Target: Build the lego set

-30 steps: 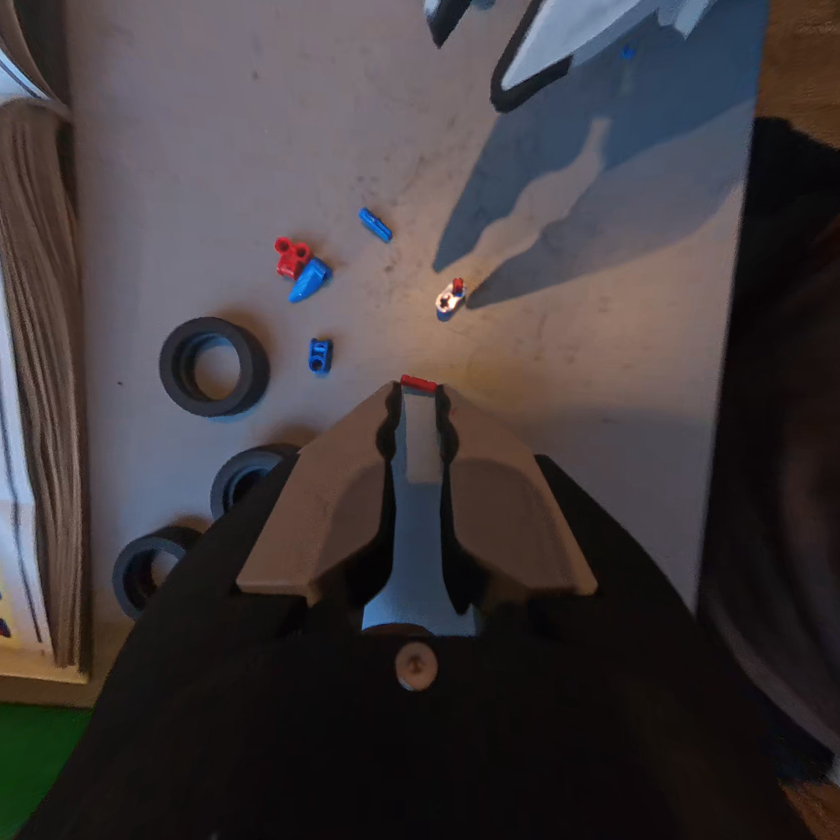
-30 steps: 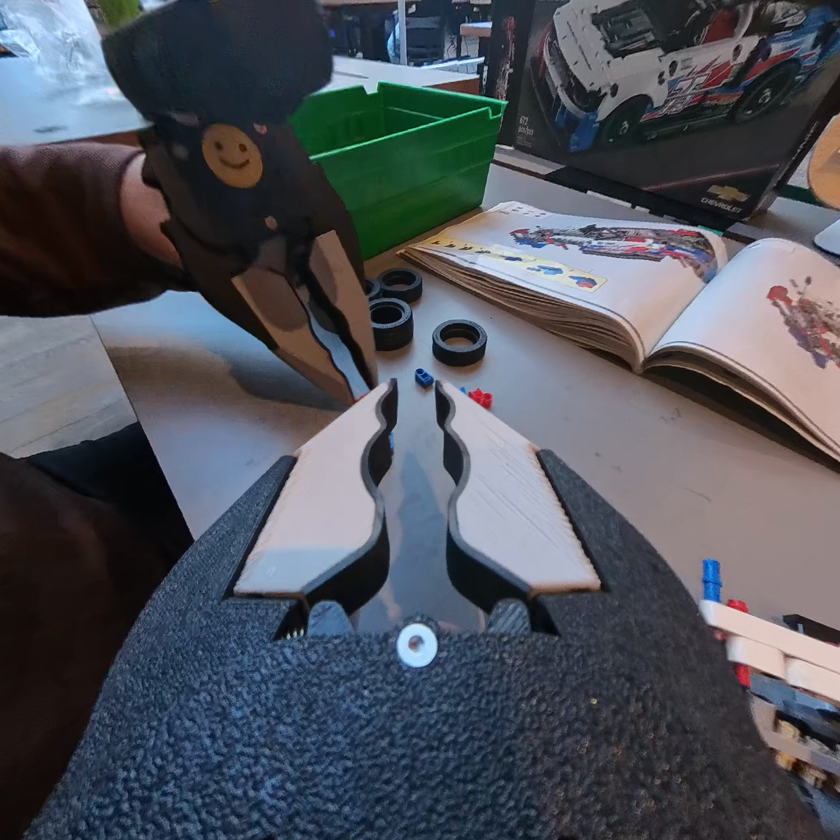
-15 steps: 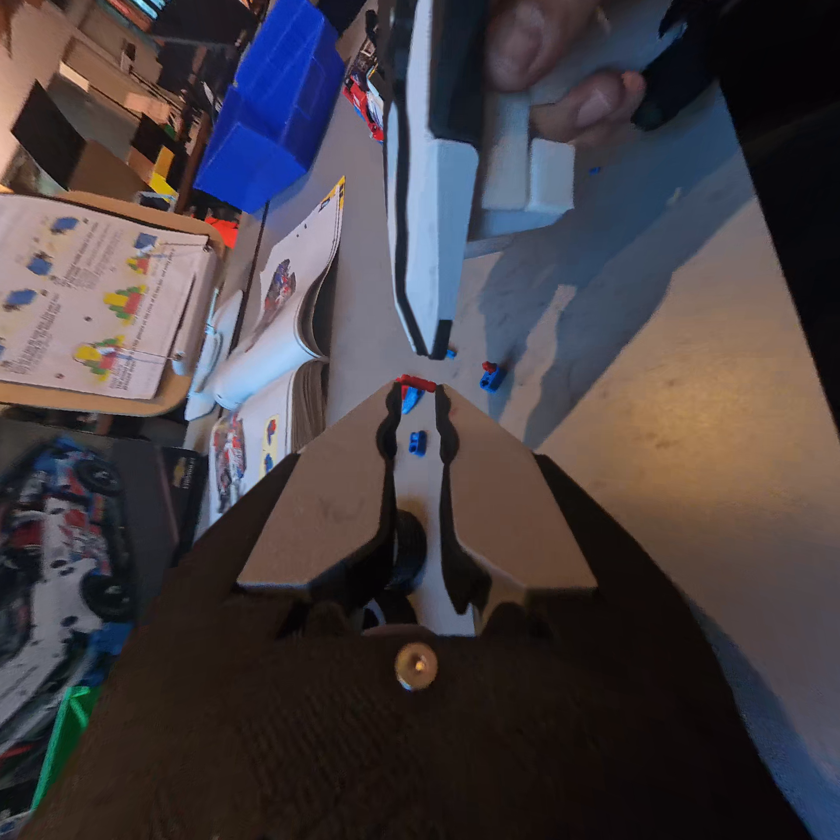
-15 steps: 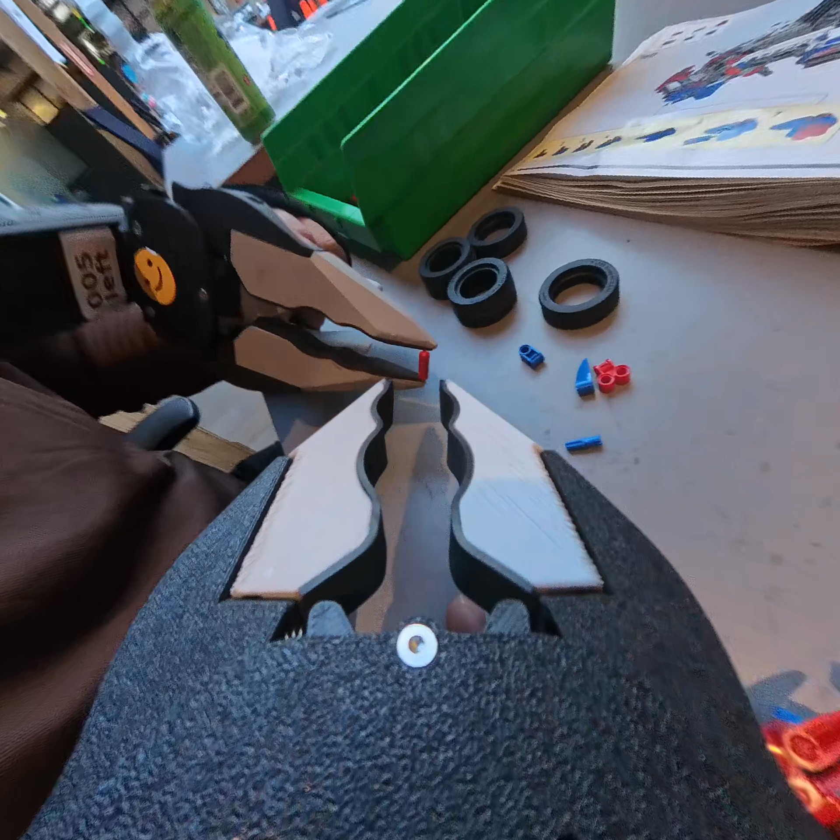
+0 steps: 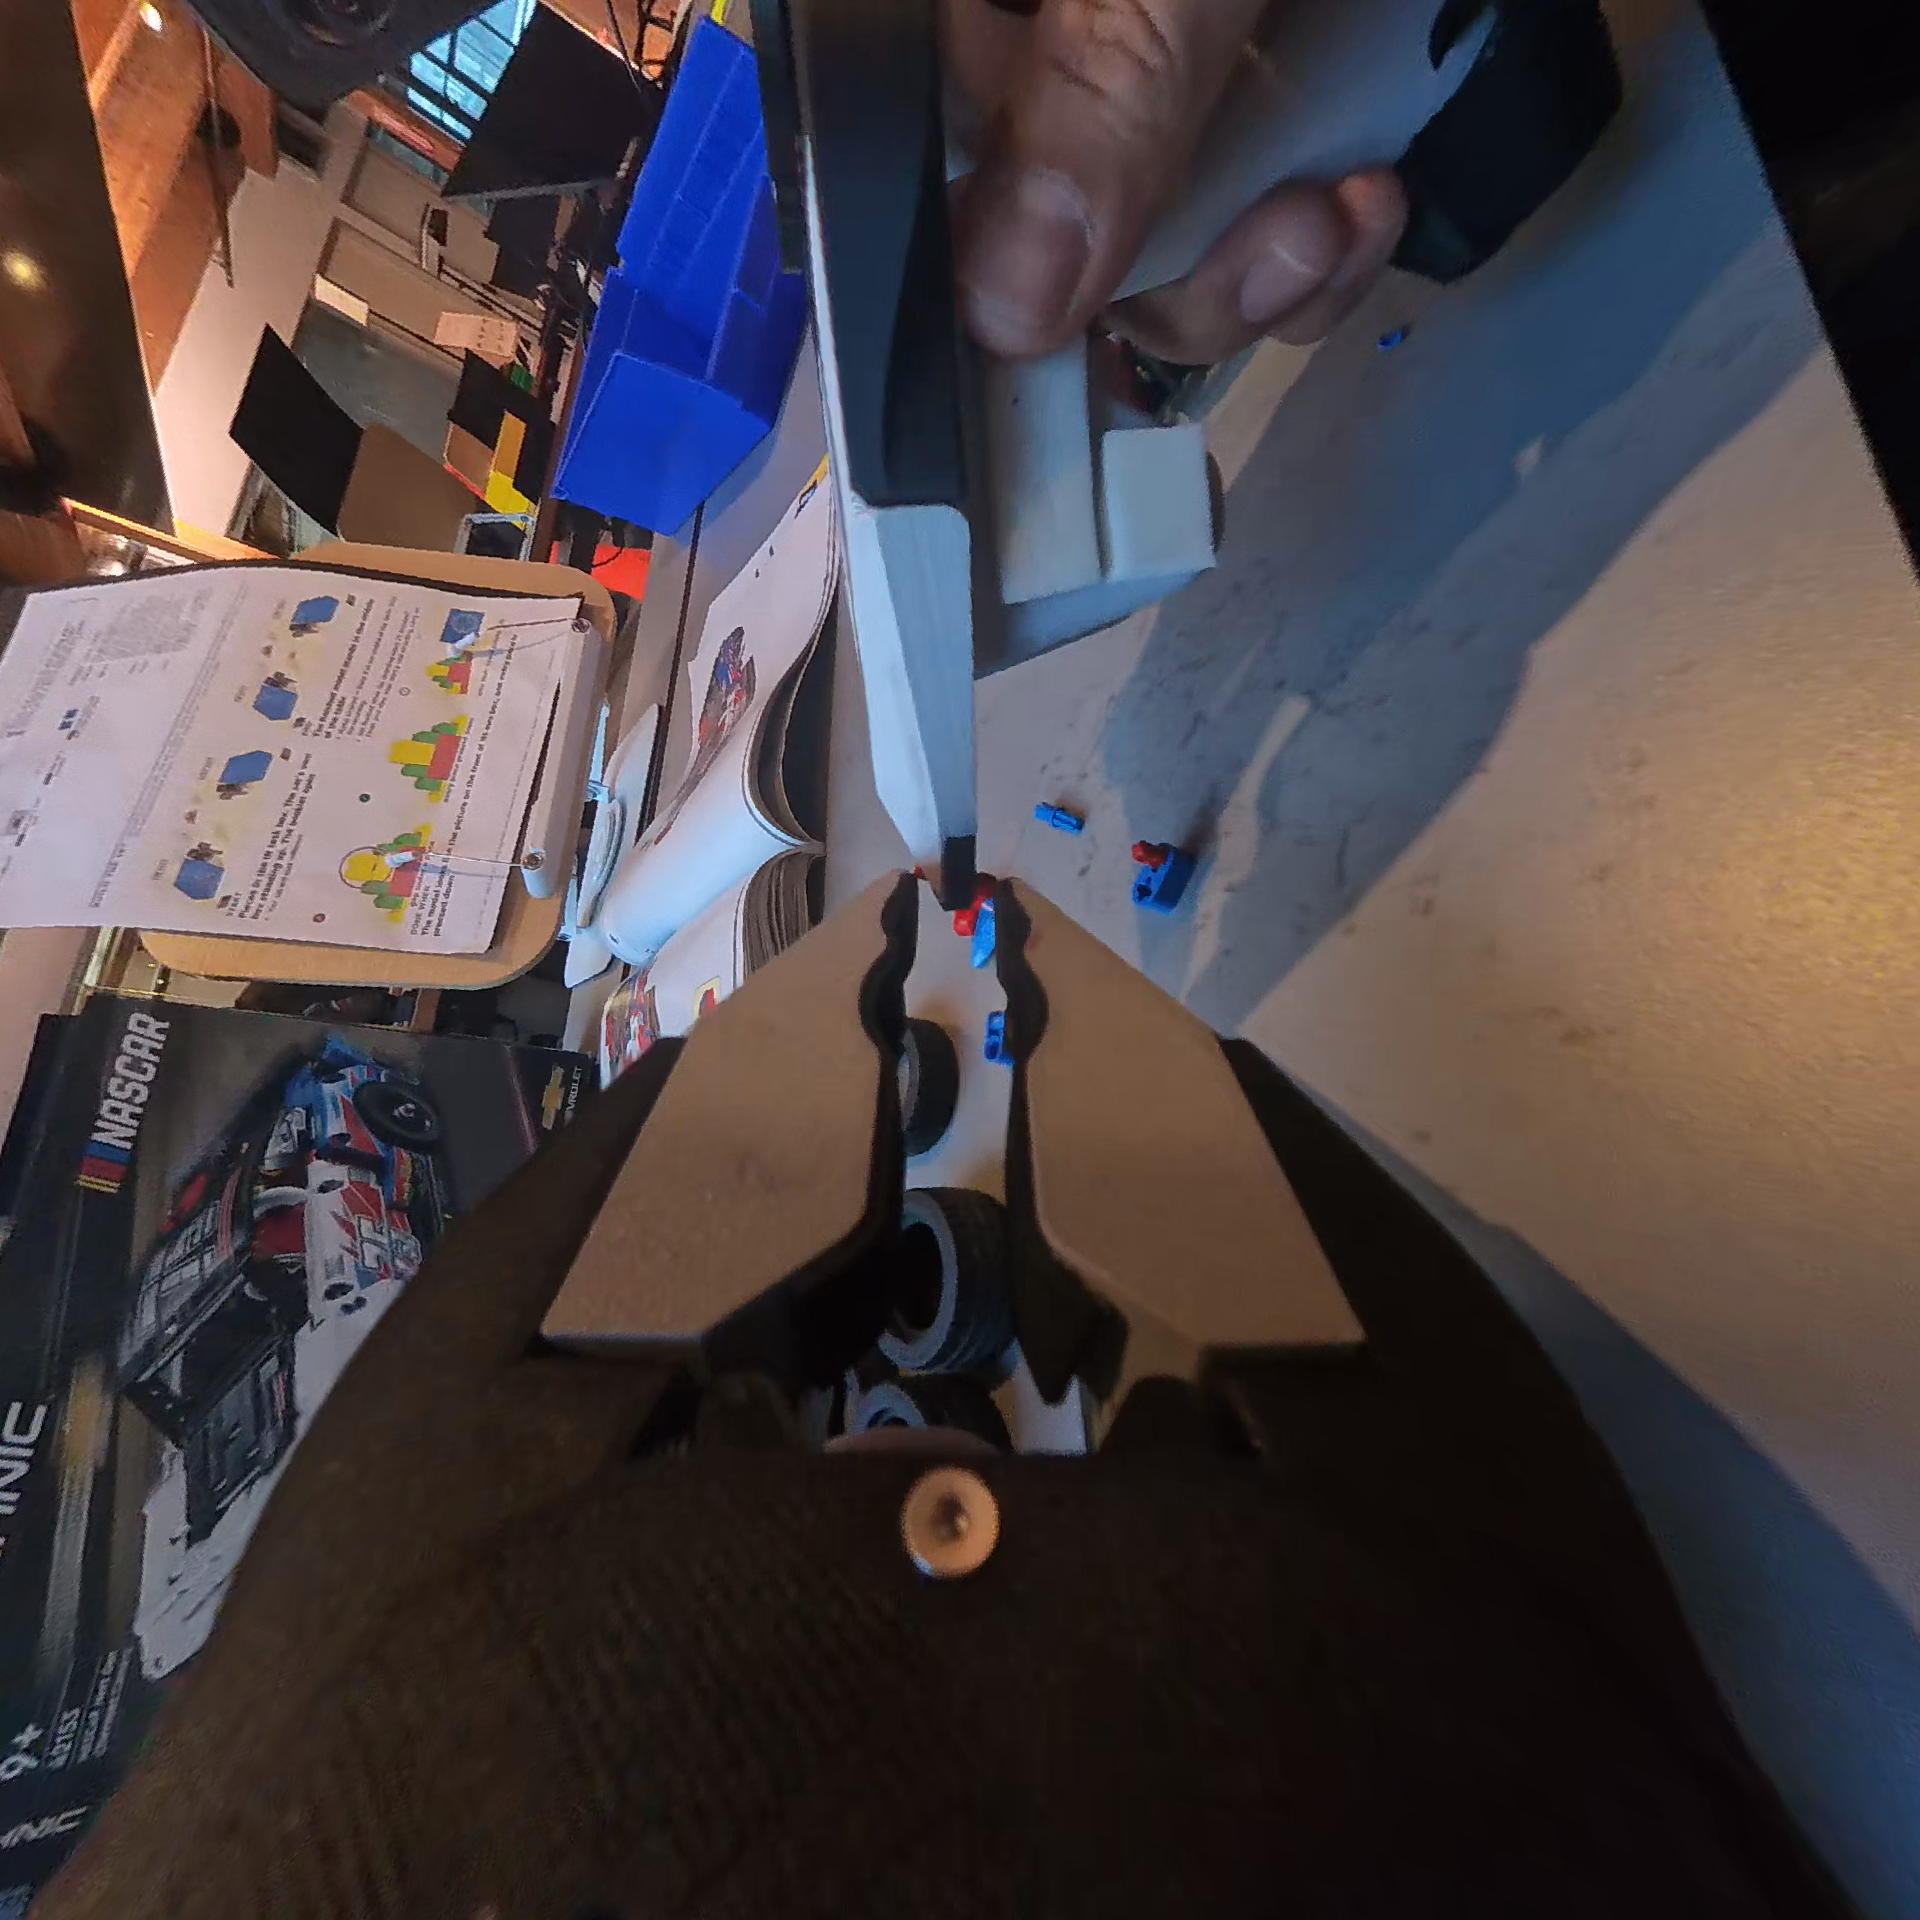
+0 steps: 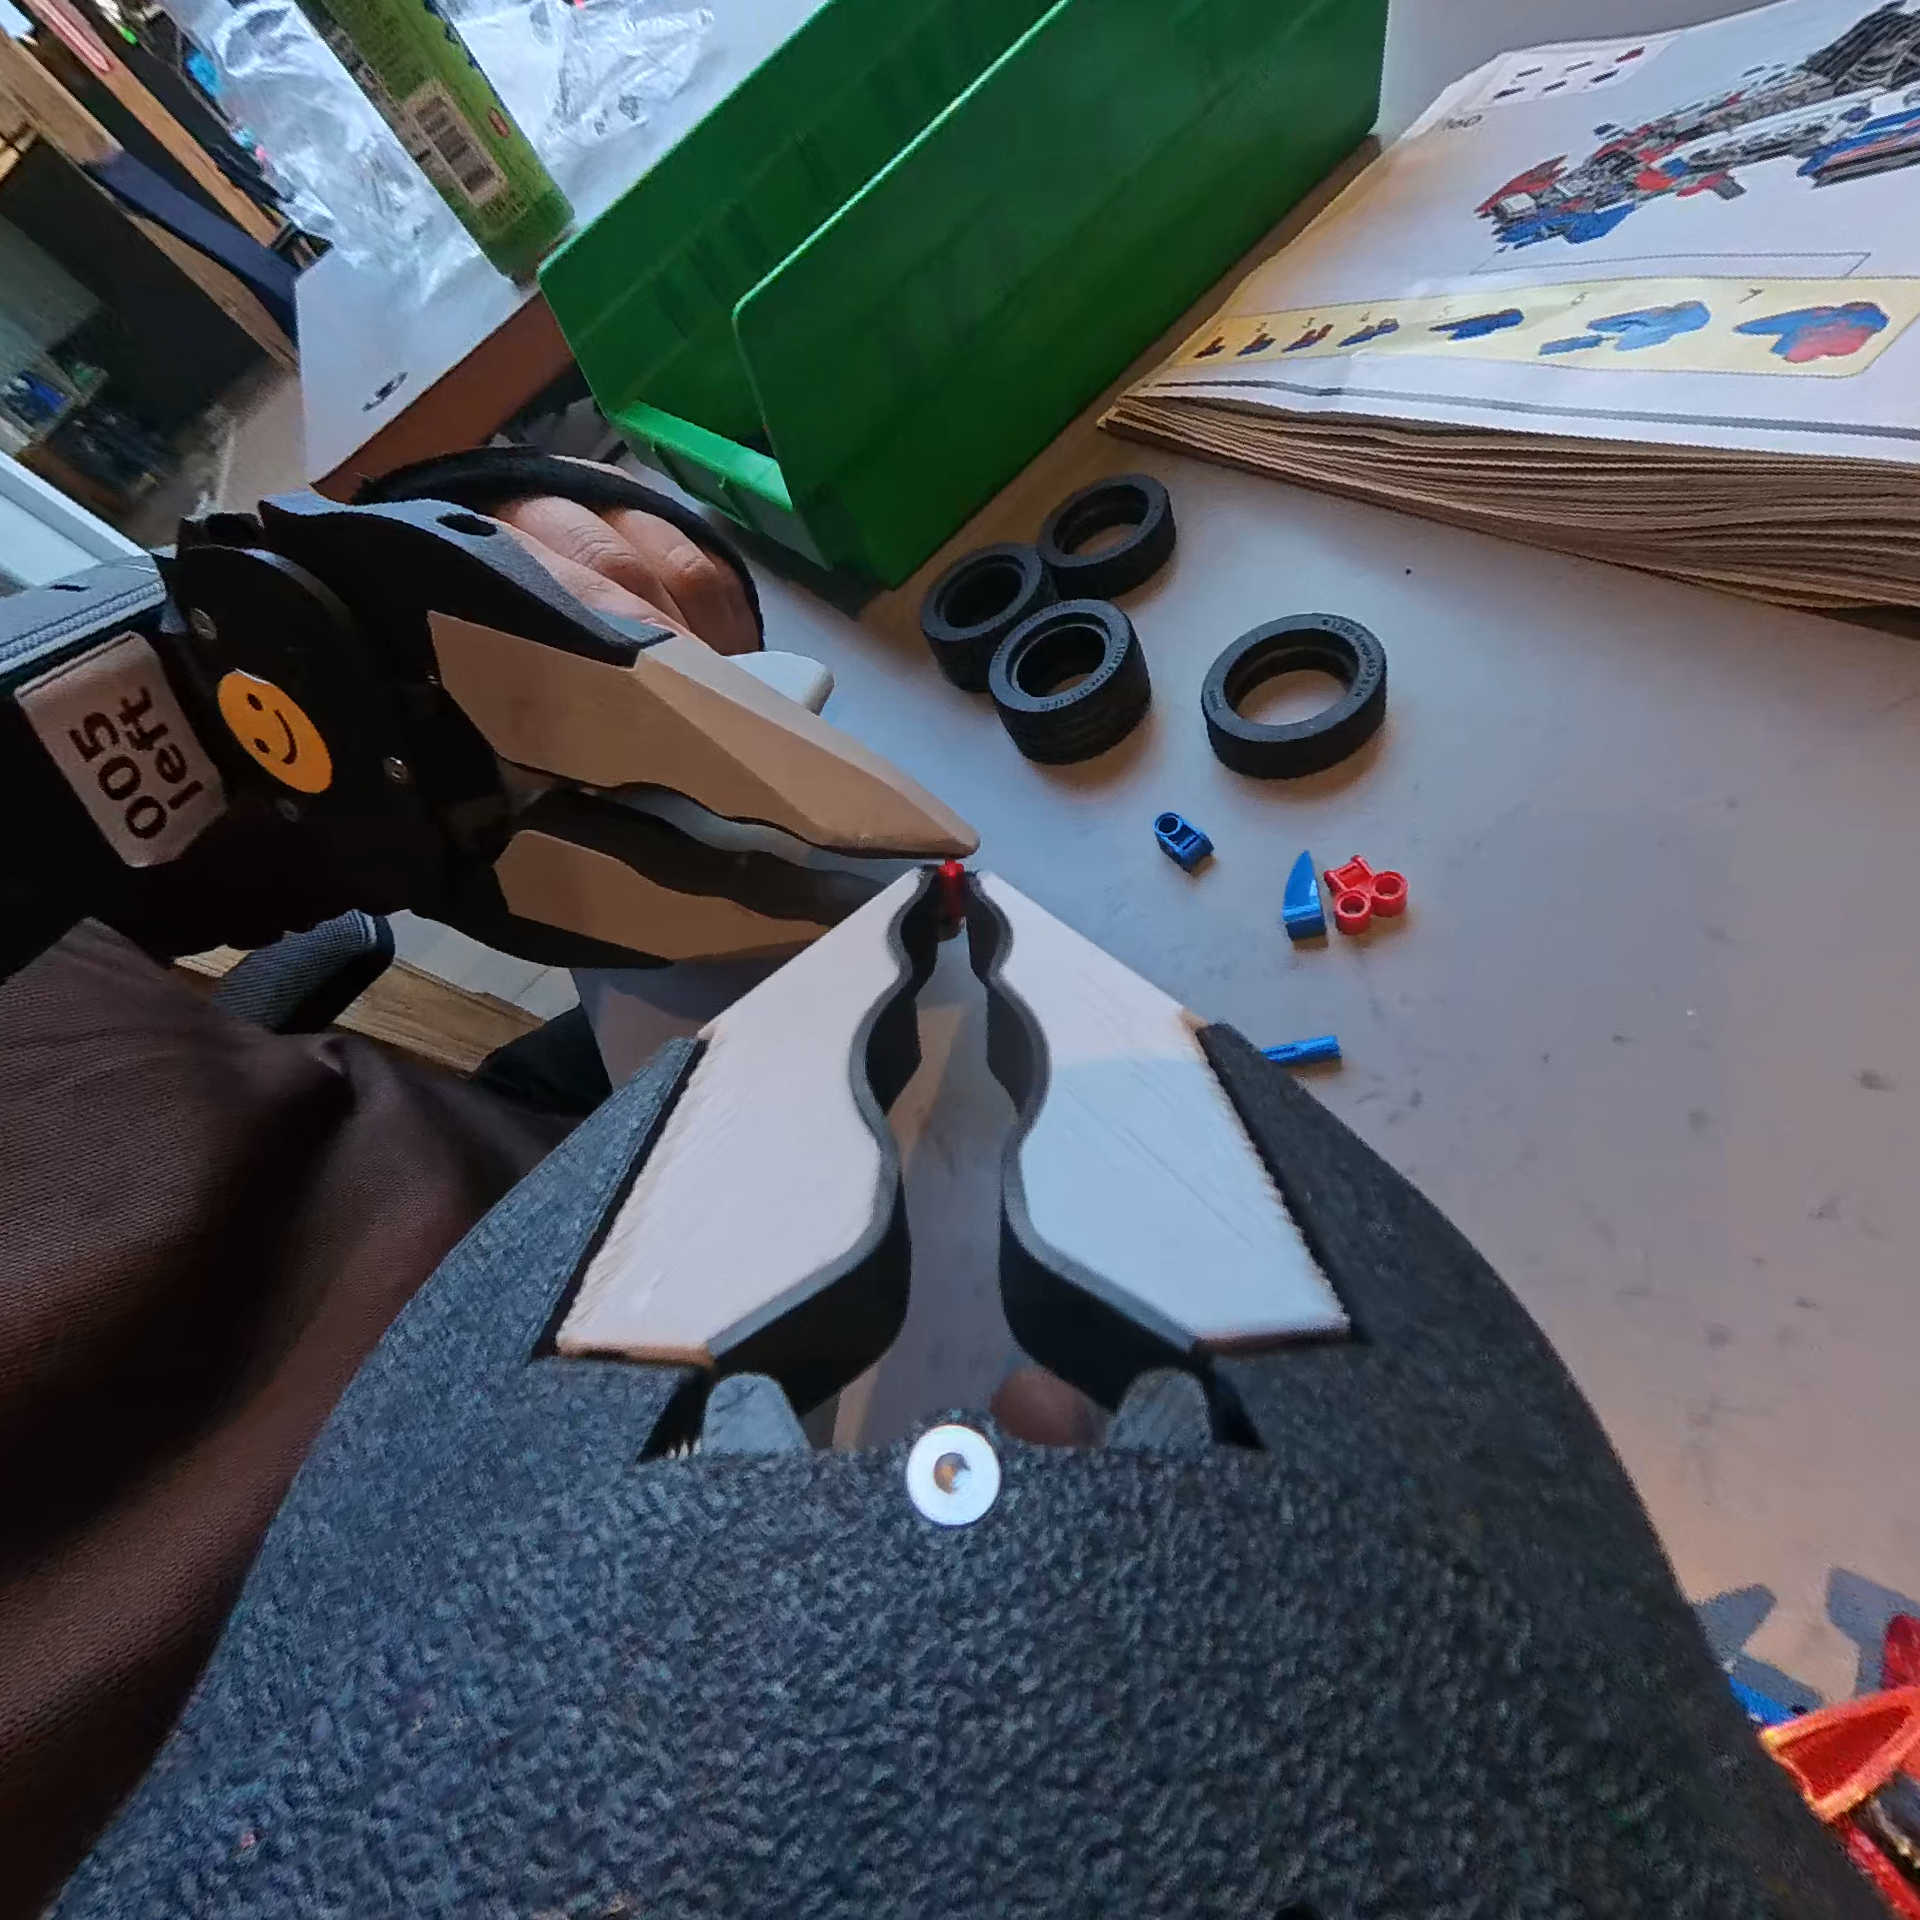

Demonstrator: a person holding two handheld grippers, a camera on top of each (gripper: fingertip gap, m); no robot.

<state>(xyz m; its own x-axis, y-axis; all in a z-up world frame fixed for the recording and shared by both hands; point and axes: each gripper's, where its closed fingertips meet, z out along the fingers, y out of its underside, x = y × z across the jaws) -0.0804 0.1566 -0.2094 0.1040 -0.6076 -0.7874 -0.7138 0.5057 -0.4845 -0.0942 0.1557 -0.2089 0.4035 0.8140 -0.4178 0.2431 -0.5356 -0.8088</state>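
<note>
Pinching the small red pin (image 6: 951, 883) at its tips above the table (image 6: 1558, 935), the left gripper (image 6: 961, 847) offers it to the right gripper (image 6: 948, 902), apparently closing narrowly; misaligned tips could drop it.

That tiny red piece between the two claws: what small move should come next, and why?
Probably the right gripper should close gently on the red piece. The left gripper holds it at its tips, and it already sits between the right gripper's parted tips, so this looks like a handover.

left wrist view rolled sideways, right wrist view angled down, both close, sharing tyres (image 6: 1294, 694)
</note>
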